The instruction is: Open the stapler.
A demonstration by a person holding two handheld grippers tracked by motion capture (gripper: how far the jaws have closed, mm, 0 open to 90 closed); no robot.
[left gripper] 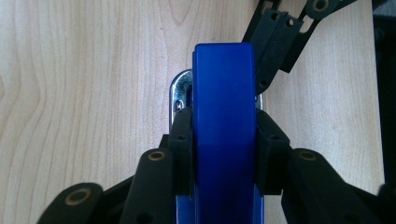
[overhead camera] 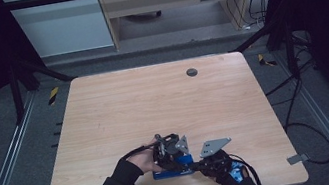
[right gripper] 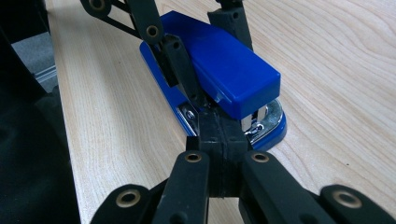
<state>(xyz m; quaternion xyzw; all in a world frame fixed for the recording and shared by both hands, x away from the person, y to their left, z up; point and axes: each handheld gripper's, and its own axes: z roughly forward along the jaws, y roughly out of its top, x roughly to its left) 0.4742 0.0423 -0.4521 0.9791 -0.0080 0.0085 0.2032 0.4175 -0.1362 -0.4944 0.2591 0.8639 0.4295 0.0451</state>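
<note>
Left gripper [overhead camera: 175, 154] at the bench's [overhead camera: 153, 99] near edge, a little right of centre. Left gripper view: its two jaws clamp the sides of the blue stapler [left gripper: 224, 116], pads touching both flanks of the blue top; chrome metal shows at the stapler's far end.

Stapler lies flat on the bench, close to the near edge, between the two grippers.

Right gripper [overhead camera: 200, 166] comes in from the stapler's right end. Right gripper view: its jaws are pressed together, pads touching, tips [right gripper: 219, 126] at the stapler's front, just under the blue top beside the chrome part. Whether anything is pinched between them, cannot tell.
</note>
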